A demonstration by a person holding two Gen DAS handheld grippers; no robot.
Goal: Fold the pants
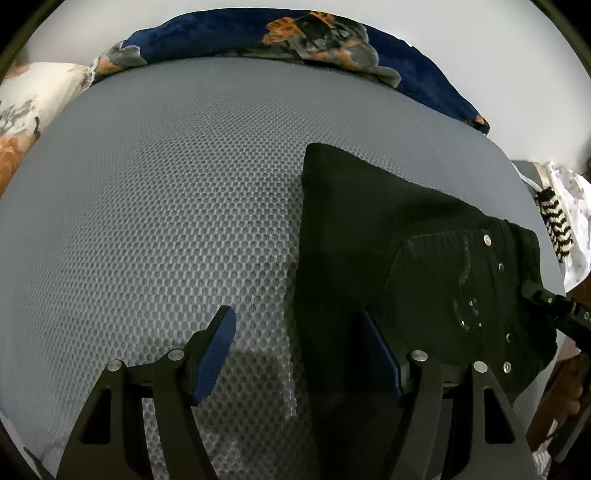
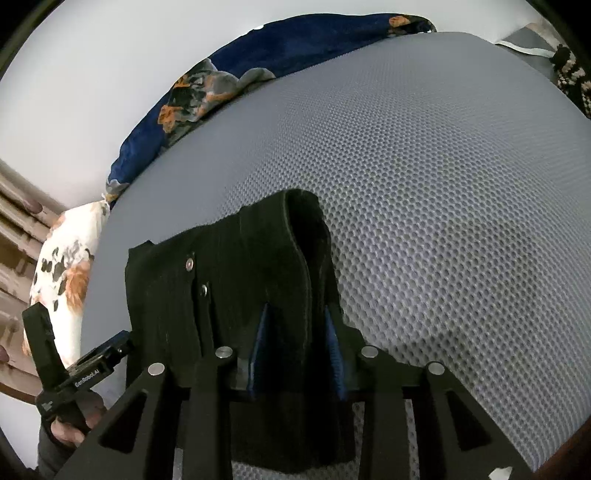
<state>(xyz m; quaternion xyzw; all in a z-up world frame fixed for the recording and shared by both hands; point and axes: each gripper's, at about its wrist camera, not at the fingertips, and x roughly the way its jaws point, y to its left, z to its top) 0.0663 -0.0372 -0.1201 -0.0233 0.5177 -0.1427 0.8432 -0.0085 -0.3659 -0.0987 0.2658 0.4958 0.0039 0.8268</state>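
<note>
The black pants [image 1: 399,236] lie folded on the grey mesh mattress [image 1: 166,206], to the right in the left wrist view, with metal snaps along one edge. My left gripper [image 1: 297,350] is open; its right finger overlaps the pants' near edge and its left finger is over bare mattress. In the right wrist view the pants [image 2: 229,266] hang bunched in front of the camera. My right gripper [image 2: 297,343] is shut on a thick fold of the pants, with both blue pads pressed against the cloth.
A navy floral blanket [image 1: 295,33] lies along the mattress's far edge against a white wall. A white floral pillow [image 2: 62,280] sits at one end. A black-and-white knitted item [image 1: 557,225] lies at the right edge.
</note>
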